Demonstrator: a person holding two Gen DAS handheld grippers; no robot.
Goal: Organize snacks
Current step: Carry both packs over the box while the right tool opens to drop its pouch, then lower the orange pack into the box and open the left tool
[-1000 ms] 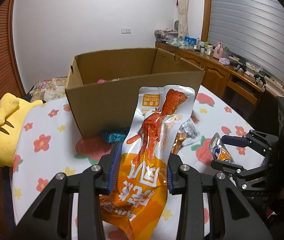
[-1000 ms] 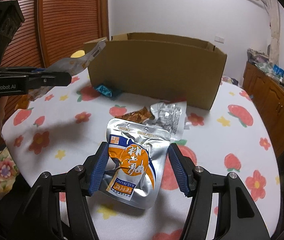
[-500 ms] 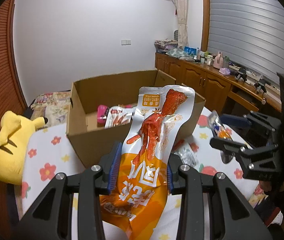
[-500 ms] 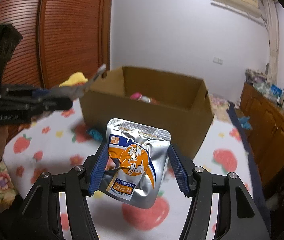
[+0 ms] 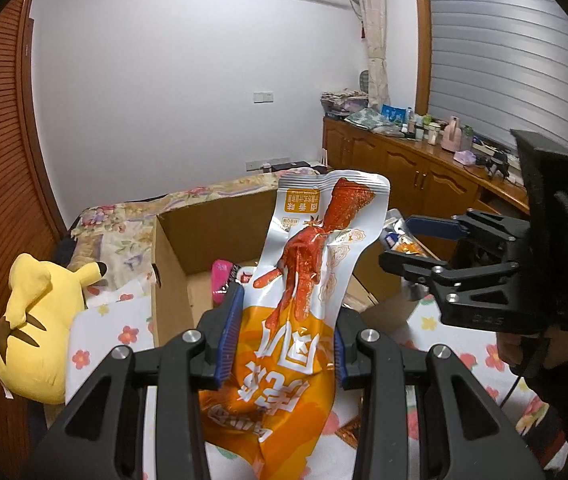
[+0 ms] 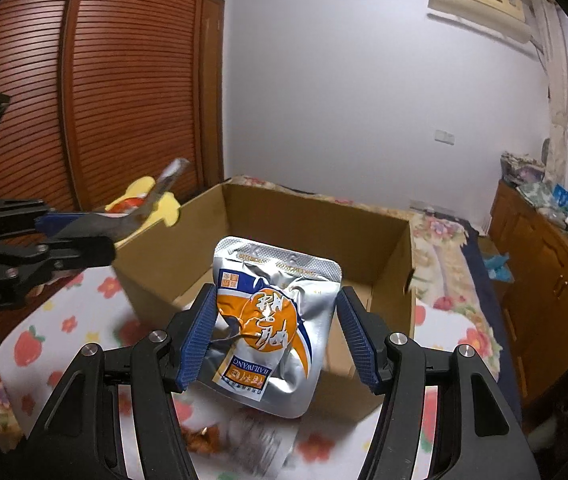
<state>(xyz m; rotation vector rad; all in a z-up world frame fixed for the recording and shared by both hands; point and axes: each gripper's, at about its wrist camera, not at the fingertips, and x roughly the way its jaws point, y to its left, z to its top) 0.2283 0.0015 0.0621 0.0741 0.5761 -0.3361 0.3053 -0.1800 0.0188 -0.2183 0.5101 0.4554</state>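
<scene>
- Left-wrist view, far left of frame: yellow plush toy [image 5: 40, 320] lies beside the table edge, not part of the job.
- Centre-left: cardboard box [image 5: 172, 276] stands open-topped on the floral tablecloth [image 5: 100, 344]; inside, a pink packet [image 5: 220, 280] plus at least one more pack behind it, so some snacks already stowed.
- Lower centre: left gripper [image 5: 282, 336] clamped on the orange-and-white snack pouch [image 5: 303, 300], pads pinching both side edges; pouch stands upright, top reaching over the box opening.
- Right of frame: right gripper [image 5: 399, 240] seen side-on, a person's hand [image 5: 523, 348] behind it, foil pack just showing betw. its fingers.
- Right-wrist view, left side: left gripper again, its pouch seen edge-on, near the box's left wall.
- Centre: right gripper [image 6: 280, 332] clamped on the silver-and-orange foil pack [image 6: 272, 328], held in front of and above the box's near wall.
- Bottom centre: blurred packets [image 6: 240, 436] on the cloth, approx. two or three, count unclear.
- Progress, my read: mid-task. Two packs lifted and close to the box, not yet dropped in; loose ones on the table left to collect.
</scene>
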